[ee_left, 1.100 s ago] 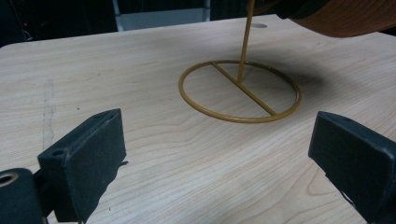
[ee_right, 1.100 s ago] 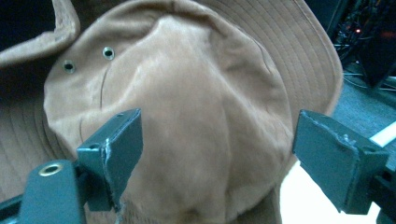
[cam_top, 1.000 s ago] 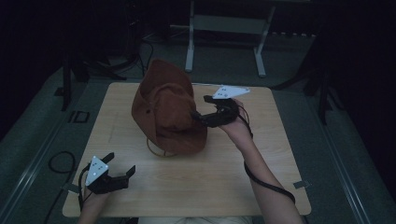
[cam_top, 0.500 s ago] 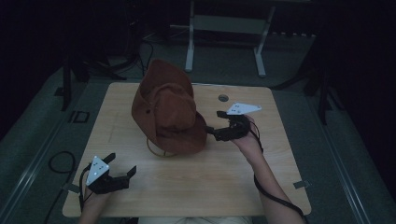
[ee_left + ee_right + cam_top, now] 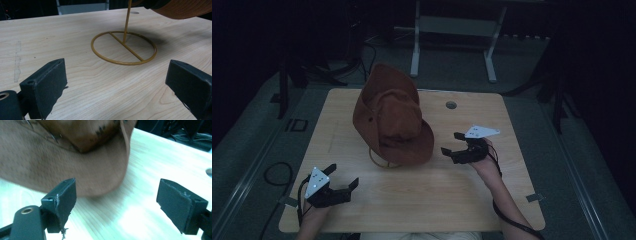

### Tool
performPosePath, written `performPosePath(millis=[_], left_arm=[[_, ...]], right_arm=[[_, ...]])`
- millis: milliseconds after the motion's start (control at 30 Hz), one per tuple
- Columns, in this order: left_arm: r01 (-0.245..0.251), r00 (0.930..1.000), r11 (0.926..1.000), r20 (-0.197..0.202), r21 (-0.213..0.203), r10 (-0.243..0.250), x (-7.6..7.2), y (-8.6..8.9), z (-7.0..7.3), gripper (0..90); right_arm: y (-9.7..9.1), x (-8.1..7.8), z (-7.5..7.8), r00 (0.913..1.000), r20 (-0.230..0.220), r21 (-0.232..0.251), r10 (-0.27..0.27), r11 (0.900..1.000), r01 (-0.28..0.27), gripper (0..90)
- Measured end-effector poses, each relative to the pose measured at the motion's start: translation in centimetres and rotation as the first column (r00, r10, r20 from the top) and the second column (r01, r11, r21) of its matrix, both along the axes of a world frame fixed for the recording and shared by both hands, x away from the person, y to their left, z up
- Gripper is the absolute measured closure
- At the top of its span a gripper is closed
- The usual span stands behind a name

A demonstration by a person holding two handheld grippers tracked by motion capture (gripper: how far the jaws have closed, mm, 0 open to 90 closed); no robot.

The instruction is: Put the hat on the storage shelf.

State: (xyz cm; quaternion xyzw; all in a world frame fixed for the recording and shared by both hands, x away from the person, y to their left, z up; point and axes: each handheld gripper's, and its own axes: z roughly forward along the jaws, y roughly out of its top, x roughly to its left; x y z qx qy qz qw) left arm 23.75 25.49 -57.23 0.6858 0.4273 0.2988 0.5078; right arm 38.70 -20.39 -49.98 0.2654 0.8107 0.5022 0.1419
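Room: dark all round, with a pale metal frame (image 5: 452, 37) standing on the grey floor beyond the far edge of the worktop.
Worktop (image 5: 422, 205): light wood, lit from above, with a small round hole (image 5: 451, 105) near its far edge.
Hat (image 5: 389, 120): brown, wide-brimmed, perched on a stand around the middle of the worktop, a little to the left.
Hat tilt: crown leans up and toward the far left; the brim's low edge dips toward the near right. Its long axis runs from far left to near right.
Stand (image 5: 124, 47): thin yellow wire, a flat ring with a crossbar lying on the wood and an upright rod rising under the hat.
Left hand-held gripper (image 5: 344, 184): near the front left corner, well apart from the hat, jaws spread wide and holding nothing, aimed at the stand's ring.
Right hand-held gripper (image 5: 451, 144): just beside the brim's low edge on the right, jaws gaping, nothing between them, pointing left at the hat.
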Motion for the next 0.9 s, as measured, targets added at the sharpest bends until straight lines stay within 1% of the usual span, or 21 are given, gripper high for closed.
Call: performPosePath(millis=[33,67,100,133,167,300,333,367,433,500,567,600,700,767,800,900], left_arm=[[0.001,1.0000,1.0000,-0.004,-0.001,-0.001,0.0,0.0,0.0,4.2],[0.000,1.0000,1.0000,-0.003,-0.003,0.000,0.0,0.0,0.0,4.2],[0.000,1.0000,1.0000,-0.004,-0.006,0.000,0.0,0.0,0.0,4.2],[0.000,1.0000,1.0000,-0.004,-0.006,0.000,0.0,0.0,0.0,4.2],[-0.001,1.0000,1.0000,-0.005,-0.010,0.001,-0.1,0.1,0.0,4.2],[-0.001,1.0000,0.9999,-0.003,-0.016,0.001,-0.1,0.1,0.0,4.2],[-0.001,1.0000,0.9999,-0.003,-0.016,0.001,-0.1,0.1,0.0,4.2],[-0.001,1.0000,0.9999,-0.005,-0.011,0.001,-0.1,0.0,0.0,4.2],[0.004,1.0000,1.0000,-0.006,-0.007,-0.004,-0.1,0.0,-0.1,4.2],[0.005,1.0000,1.0000,-0.005,-0.007,-0.005,-0.1,0.0,-0.1,4.2],[0.004,1.0000,1.0000,-0.007,-0.009,-0.004,-0.1,0.0,-0.1,4.3],[0.010,0.9999,0.9999,-0.006,-0.011,-0.010,-0.1,0.0,-0.1,4.3],[0.010,0.9999,0.9999,-0.007,-0.009,-0.010,-0.1,0.0,-0.1,4.3],[0.011,0.9999,0.9999,-0.008,-0.007,-0.011,-0.1,0.0,-0.1,4.3],[0.011,0.9999,0.9999,-0.010,-0.006,-0.011,-0.1,0.0,-0.1,4.3],[0.009,0.9999,0.9999,-0.010,-0.009,-0.009,-0.1,0.0,-0.1,4.3]], right_arm=[[-0.3,-0.1,-0.4,0.9999,-0.012,-0.002,-0.001,1.0000,0.001,16.2],[-0.9,-0.3,-1.1,0.9997,-0.025,0.015,-0.003,0.9999,0.003,16.5],[-1.1,-0.4,-1.5,0.9995,-0.030,0.007,-0.002,1.0000,0.002,16.5],[-1.1,-0.4,-1.5,0.9995,-0.030,0.007,-0.002,1.0000,0.002,16.5],[-1.6,-0.7,-2.1,0.9997,-0.020,-0.007,-0.015,0.9999,0.015,16.5],[-2.8,-1.2,-3.2,0.9986,-0.036,-0.003,-0.038,0.9993,0.038,16.5],[-2.8,-1.2,-3.2,0.9986,-0.036,-0.003,-0.038,0.9993,0.038,16.5],[-3.4,-1.4,-3.7,0.9981,-0.042,0.000,-0.045,0.9990,0.045,16.4],[-3.9,-1.6,-4.2,0.9981,-0.037,-0.011,-0.050,0.9987,0.049,16.3],[-4.4,-1.8,-4.5,0.9979,-0.030,-0.032,-0.057,0.9979,0.056,16.0],[-4.6,-2.0,-4.7,0.9975,-0.030,-0.033,-0.064,0.9975,0.063,15.8],[-5.1,-2.1,-5.0,0.9970,-0.034,-0.031,-0.069,0.9972,0.068,15.5],[-5.7,-2.4,-5.6,0.9957,-0.051,-0.043,-0.077,0.9963,0.075,14.6],[-5.9,-2.6,-5.7,0.9951,-0.057,-0.046,-0.081,0.9959,0.079,14.4],[-6.4,-2.8,-5.6,0.9946,-0.055,-0.036,-0.088,0.9956,0.087,14.2],[-7.2,-3.3,-5.4,0.9940,-0.044,-0.033,-0.101,0.9945,0.099,13.9]])
